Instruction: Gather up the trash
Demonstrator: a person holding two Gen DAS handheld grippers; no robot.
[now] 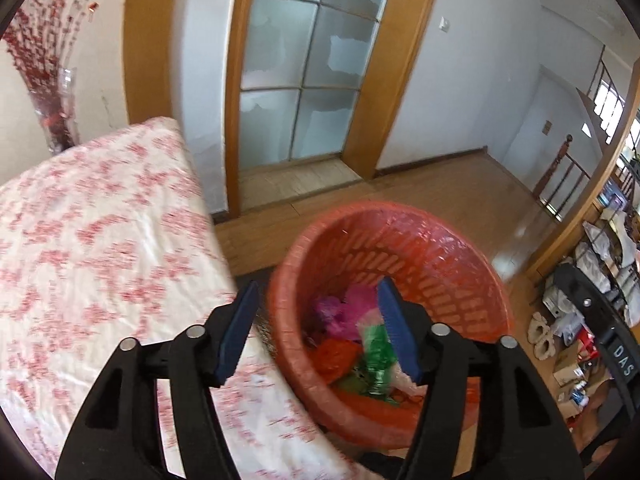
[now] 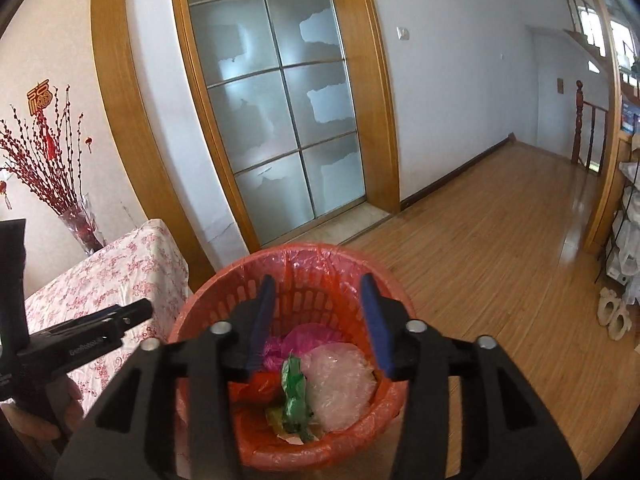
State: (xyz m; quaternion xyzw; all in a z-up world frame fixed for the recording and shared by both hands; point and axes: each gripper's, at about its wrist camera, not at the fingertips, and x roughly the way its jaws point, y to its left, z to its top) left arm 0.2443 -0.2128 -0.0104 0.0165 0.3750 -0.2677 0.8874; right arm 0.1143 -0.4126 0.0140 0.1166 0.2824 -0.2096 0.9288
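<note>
The worktop draped in a white cloth with a red floral print [image 1: 92,240] lies to the left of the left hand-held gripper [image 1: 316,312] and partly beneath it. Just beside its edge stands the round red slotted plastic basket lined with a red plastic bag [image 2: 224,292], directly below and ahead of both tools. The right hand-held gripper [image 2: 318,300] hangs over the basket's mouth, its blue pads spread apart with nothing between them. The left hand-held gripper is likewise parted and empty, one pad over the cloth, the other over the basket. Inside the basket, under the pads, lie a crumpled clear plastic wrapper [image 2: 340,384], a magenta bag [image 2: 296,340] and a green foil scrap [image 2: 294,392].
</note>
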